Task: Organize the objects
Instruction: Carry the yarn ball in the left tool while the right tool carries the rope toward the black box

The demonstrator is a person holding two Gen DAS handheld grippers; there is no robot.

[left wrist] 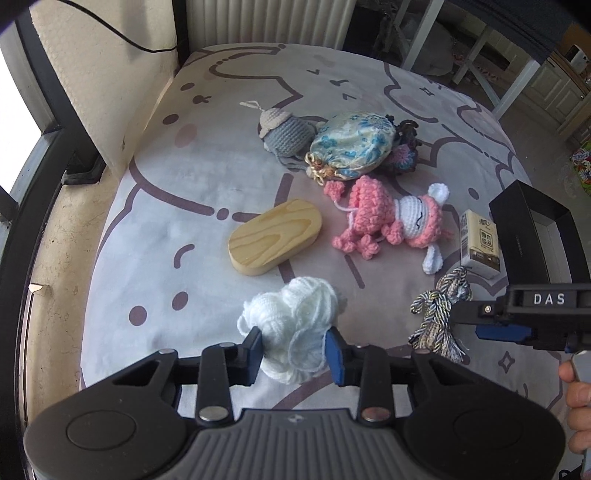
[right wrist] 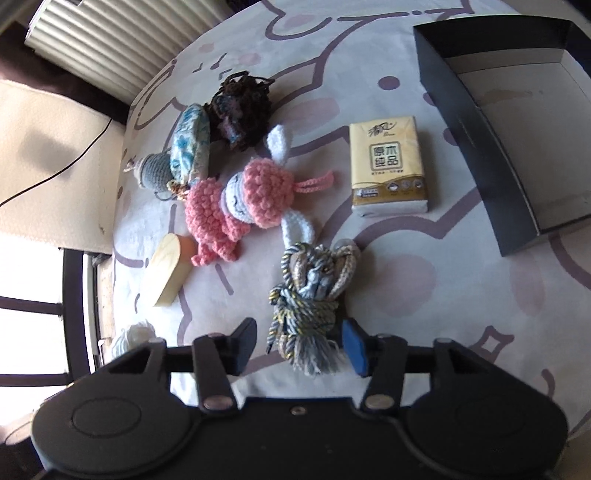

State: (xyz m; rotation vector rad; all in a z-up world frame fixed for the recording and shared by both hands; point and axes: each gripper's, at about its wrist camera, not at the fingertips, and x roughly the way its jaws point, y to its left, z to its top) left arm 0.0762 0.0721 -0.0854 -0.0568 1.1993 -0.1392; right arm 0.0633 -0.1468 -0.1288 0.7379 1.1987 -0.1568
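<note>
My left gripper (left wrist: 294,350) is shut on a white yarn ball (left wrist: 295,321) lying on the printed cloth. My right gripper (right wrist: 299,345) is open around a grey-gold cord bundle (right wrist: 314,291), one finger on each side, not pressing it; the bundle also shows in the left wrist view (left wrist: 439,314). A pink crochet doll (left wrist: 391,218) (right wrist: 240,199), a wooden oval block (left wrist: 275,236) (right wrist: 171,269), a tissue pack (right wrist: 388,166) (left wrist: 479,243) and an open black box (right wrist: 491,122) (left wrist: 535,229) lie around.
A blue floral pouch (left wrist: 351,146), a grey crochet toy (left wrist: 284,127) and a dark yarn piece (right wrist: 240,107) sit at the far side. A radiator (left wrist: 266,22) and a padded wall (left wrist: 92,74) border the cloth. Window frame at left.
</note>
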